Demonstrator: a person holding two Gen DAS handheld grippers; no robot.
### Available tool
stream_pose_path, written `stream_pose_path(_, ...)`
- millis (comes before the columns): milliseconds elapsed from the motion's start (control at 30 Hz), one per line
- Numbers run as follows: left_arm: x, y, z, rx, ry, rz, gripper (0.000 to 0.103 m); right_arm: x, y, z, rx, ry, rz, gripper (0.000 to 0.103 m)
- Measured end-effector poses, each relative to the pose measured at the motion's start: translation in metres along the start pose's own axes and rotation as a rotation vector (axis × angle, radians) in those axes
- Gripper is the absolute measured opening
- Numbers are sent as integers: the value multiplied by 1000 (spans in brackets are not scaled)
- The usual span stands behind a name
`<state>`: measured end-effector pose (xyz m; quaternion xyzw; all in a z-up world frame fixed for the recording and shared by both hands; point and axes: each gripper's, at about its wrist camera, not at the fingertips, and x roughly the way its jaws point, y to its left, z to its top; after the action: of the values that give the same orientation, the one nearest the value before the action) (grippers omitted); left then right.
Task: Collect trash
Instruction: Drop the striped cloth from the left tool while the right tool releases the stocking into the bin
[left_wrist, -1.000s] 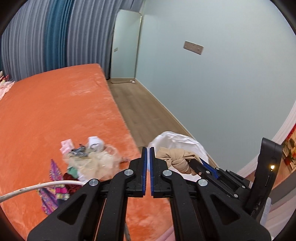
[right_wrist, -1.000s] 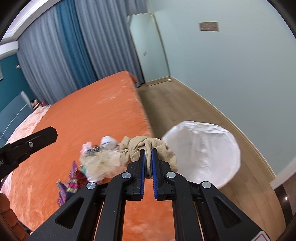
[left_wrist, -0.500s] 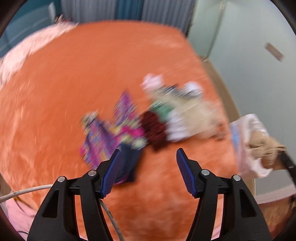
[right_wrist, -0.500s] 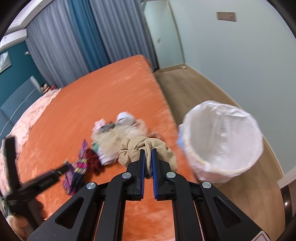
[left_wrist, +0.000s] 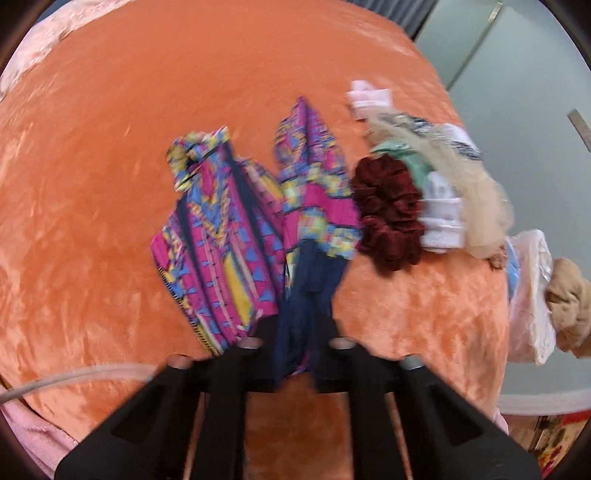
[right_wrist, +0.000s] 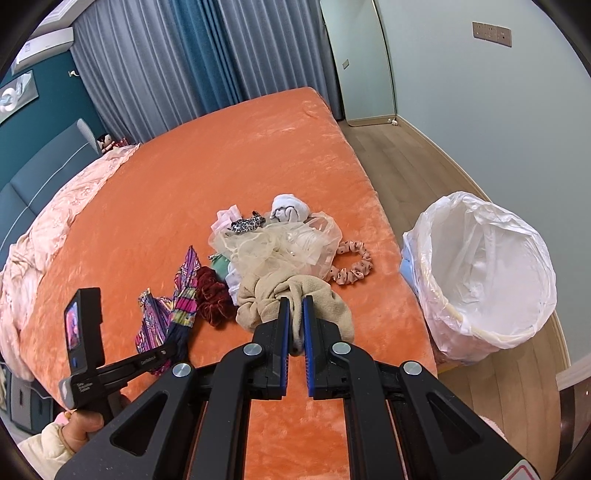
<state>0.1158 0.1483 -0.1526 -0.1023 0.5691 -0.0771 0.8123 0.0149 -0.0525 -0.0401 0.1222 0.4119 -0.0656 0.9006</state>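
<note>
While right gripper grips beige cloth (bunched), left gripper pinches patterned cloth.

Orange bed fills the middle, grey-blue curtains up at twelve o'clock, pink quilt bunched at nine, wooden floor toward two.

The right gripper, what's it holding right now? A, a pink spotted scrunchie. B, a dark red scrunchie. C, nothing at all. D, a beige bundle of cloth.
D: the right gripper is closed on the beige bundle of cloth, while the dark red scrunchie and the pink spotted scrunchie lie loose on the bed.
</note>
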Motion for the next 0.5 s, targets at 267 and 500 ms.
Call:
stream_pose_path(267, -76, -64, 4, 167, -135, -151, 3, -12, -15, 6, 36, -39, -12, 7)
stream_pose_path(500, -130, -165, 1, 375, -212, -292, 3, -39, -67, 24, 129, -124, -83, 7)
